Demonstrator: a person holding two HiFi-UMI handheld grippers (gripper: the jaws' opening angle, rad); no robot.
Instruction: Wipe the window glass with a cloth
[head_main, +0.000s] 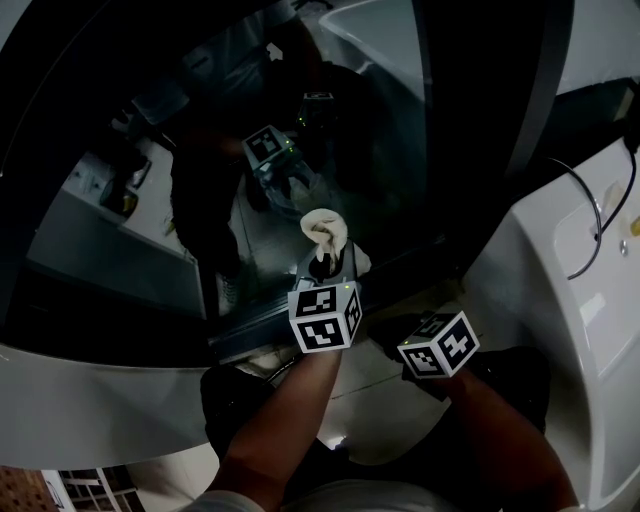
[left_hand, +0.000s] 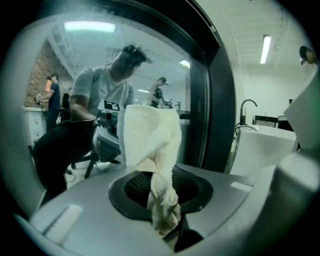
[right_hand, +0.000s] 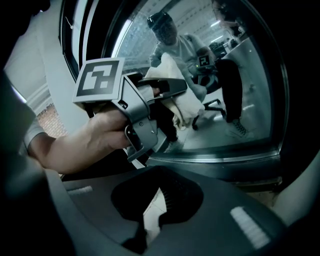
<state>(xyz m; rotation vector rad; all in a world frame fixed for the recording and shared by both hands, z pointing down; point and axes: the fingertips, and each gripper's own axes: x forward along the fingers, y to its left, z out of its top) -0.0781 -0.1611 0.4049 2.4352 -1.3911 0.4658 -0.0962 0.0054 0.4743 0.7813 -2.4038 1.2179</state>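
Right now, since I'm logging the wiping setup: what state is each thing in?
cloth: bunched, pinched at its lower end, top standing free by the glass.
left gripper: shut on the cloth.
right gripper: jaws a narrow gap apart, nothing between them.
window glass: dark and mirror-like; whether the cloth touches it cannot be told.

The left gripper (head_main: 328, 262) is raised ahead of the body, jaws pointing up and away, clamped on a twisted cream cloth (head_main: 325, 232). The left hand (right_hand: 100, 135) wraps its handle from below, and the bare left forearm (head_main: 290, 420) stretches up from the lower middle of the head view. The right gripper (right_hand: 150, 220) hangs lower and to the right – its jaws show only a narrow slit with nothing between them – on the right forearm (head_main: 500, 440).
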